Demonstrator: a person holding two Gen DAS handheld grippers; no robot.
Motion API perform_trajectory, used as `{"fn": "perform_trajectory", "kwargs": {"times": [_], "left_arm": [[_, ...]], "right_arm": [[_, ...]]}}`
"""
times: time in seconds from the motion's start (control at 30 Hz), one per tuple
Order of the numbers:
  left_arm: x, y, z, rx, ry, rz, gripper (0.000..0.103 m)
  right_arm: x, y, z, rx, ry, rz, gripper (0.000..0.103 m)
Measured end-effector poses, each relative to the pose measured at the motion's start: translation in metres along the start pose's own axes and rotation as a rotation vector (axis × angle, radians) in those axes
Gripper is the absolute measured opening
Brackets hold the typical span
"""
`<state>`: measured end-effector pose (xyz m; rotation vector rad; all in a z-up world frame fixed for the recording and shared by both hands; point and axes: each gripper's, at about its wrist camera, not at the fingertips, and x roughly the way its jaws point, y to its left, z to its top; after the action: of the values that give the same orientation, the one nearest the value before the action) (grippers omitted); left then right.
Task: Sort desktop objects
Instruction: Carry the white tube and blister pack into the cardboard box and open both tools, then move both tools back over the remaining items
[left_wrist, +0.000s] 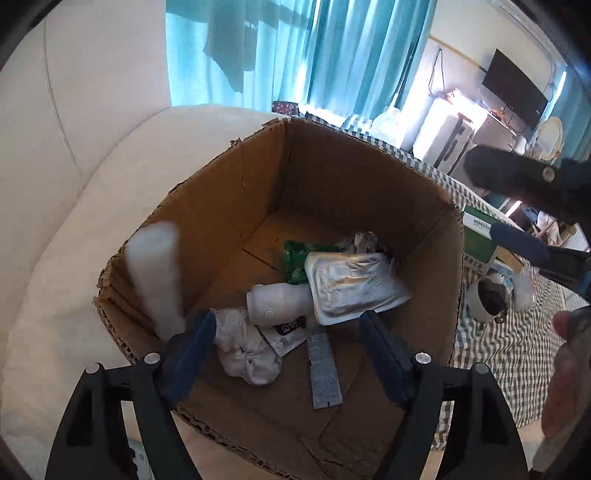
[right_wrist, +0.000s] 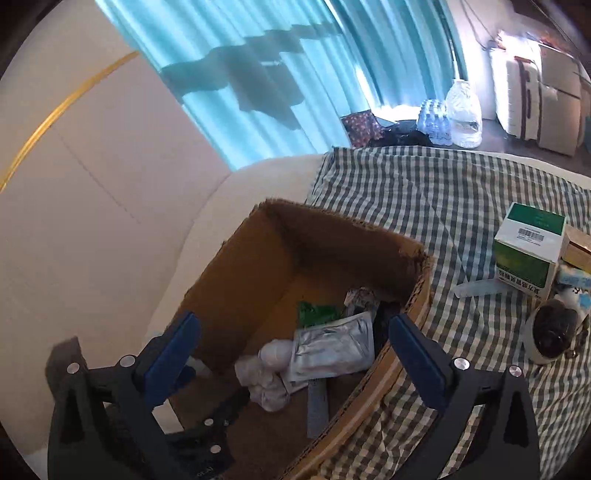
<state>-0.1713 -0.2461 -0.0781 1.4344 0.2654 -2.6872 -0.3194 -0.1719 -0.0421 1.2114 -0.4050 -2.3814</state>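
Both grippers hang over the cardboard box (left_wrist: 177, 206): my left gripper (left_wrist: 288, 350) is spread wide with nothing between its blue pads, and my right gripper (right_wrist: 295, 354) is likewise released and empty above the box's near corner. That box sits at the edge of the checked cloth (right_wrist: 443, 192), against the cream cushion (left_wrist: 74, 229). On the cloth, well apart from the box, stands a green-and-white medicine carton (right_wrist: 526, 251) with a white comb (right_wrist: 474, 288) just beside it and a round pot of dark stuff (right_wrist: 554, 332) nearer me. Inside the box lie a silver foil pouch (left_wrist: 354, 284) over a white bottle (left_wrist: 277, 301), crumpled white tissue (left_wrist: 243, 347), a green wrapper (left_wrist: 295, 258) and a grey sachet strip (left_wrist: 325, 369). A blurred white tube (left_wrist: 155, 273) appears at the box's left wall; I cannot tell whether it is resting.
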Motion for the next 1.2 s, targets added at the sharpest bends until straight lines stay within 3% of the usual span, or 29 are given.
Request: {"fn": "perform_trajectory", "kwargs": {"times": [0.13, 0.27, 0.43, 0.53, 0.67, 0.87, 1.03, 1.2], "left_arm": [[-0.007, -0.009, 0.002, 0.003, -0.019, 0.006, 0.084], [-0.019, -0.031, 0.005, 0.051, -0.057, -0.024, 0.088], [-0.037, -0.08, -0.004, 0.103, -0.115, -0.113, 0.09], [-0.044, -0.116, -0.013, 0.146, -0.129, -0.144, 0.097], [-0.045, -0.169, -0.031, 0.233, -0.14, -0.168, 0.097], [-0.026, -0.236, -0.05, 0.315, -0.104, -0.182, 0.098], [0.008, -0.275, -0.058, 0.345, -0.075, -0.186, 0.098], [0.052, -0.305, -0.054, 0.348, -0.059, -0.179, 0.098]], "right_arm": [[-0.024, -0.011, -0.002, 0.014, -0.059, -0.008, 0.103], [-0.064, -0.028, -0.022, -0.005, -0.17, -0.076, 0.103], [-0.119, -0.071, -0.05, 0.019, -0.277, -0.171, 0.103], [-0.156, -0.106, -0.073, 0.023, -0.322, -0.242, 0.103], [-0.193, -0.155, -0.101, 0.068, -0.332, -0.318, 0.103], [-0.223, -0.223, -0.128, 0.169, -0.323, -0.351, 0.103], [-0.222, -0.263, -0.139, 0.205, -0.308, -0.415, 0.103], [-0.199, -0.306, -0.127, 0.231, -0.274, -0.426, 0.103]]}}
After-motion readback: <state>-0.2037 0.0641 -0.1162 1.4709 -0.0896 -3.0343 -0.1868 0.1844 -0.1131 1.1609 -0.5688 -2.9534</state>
